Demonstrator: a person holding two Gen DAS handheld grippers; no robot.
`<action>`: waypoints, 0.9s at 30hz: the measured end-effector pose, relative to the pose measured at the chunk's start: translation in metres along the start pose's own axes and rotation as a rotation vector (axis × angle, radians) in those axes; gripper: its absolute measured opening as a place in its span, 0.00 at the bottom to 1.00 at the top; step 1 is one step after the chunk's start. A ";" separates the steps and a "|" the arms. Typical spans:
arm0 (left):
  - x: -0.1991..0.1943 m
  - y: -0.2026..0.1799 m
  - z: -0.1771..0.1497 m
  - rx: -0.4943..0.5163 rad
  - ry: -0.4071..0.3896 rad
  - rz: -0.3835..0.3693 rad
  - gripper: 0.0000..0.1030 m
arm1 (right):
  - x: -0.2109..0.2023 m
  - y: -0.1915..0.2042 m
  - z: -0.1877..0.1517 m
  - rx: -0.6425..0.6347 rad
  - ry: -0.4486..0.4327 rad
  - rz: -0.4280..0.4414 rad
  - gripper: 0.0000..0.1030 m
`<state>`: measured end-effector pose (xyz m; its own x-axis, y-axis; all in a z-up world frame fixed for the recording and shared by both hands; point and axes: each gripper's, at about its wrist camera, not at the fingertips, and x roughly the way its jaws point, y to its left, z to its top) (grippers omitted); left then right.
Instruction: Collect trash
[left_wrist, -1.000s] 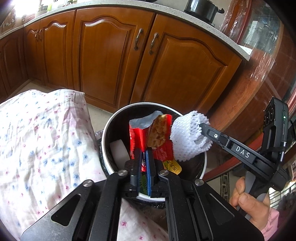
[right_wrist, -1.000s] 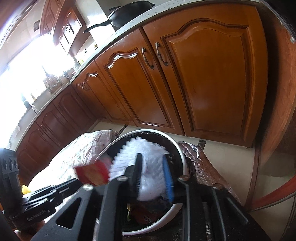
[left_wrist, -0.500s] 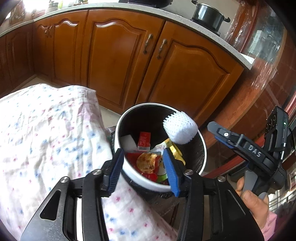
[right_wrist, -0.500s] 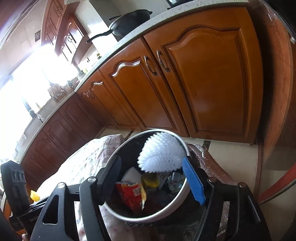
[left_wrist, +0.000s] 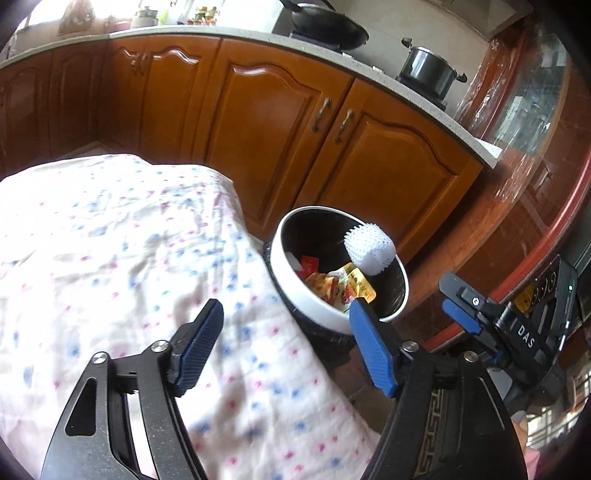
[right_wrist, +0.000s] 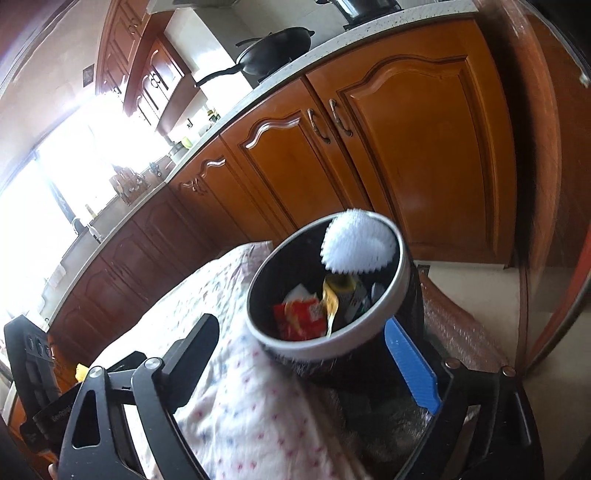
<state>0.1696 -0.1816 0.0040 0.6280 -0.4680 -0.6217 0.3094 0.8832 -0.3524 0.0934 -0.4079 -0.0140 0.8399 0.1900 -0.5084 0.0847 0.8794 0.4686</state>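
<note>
Left wrist view: the left gripper hangs with its jaws wide apart and empty above the flowered cloth, back from the trash bin. Inside the bin lie the red snack wrapper, a yellow packet and the white foam net, which leans on the far rim. No loose trash shows on the cloth here, so this round of collecting looks done.

Right wrist view: the right gripper is likewise spread and holds nothing, with the bin between its fingers and the foam net resting inside.

A second ago each gripper was clamped on its piece over the bin; half a second ago both had let go, and now they have drawn farther back.
</note>
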 end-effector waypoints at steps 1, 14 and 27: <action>-0.007 0.003 -0.005 -0.002 -0.012 0.002 0.73 | -0.004 0.003 -0.005 -0.001 0.000 0.000 0.92; -0.069 0.014 -0.042 0.019 -0.137 0.018 0.84 | -0.074 0.056 -0.039 -0.200 -0.212 -0.093 1.00; -0.137 0.009 -0.072 0.107 -0.389 0.151 1.00 | -0.108 0.085 -0.063 -0.339 -0.371 -0.069 1.00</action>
<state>0.0349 -0.1113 0.0356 0.8882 -0.3055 -0.3432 0.2526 0.9486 -0.1906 -0.0239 -0.3262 0.0354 0.9776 0.0123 -0.2099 0.0198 0.9885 0.1502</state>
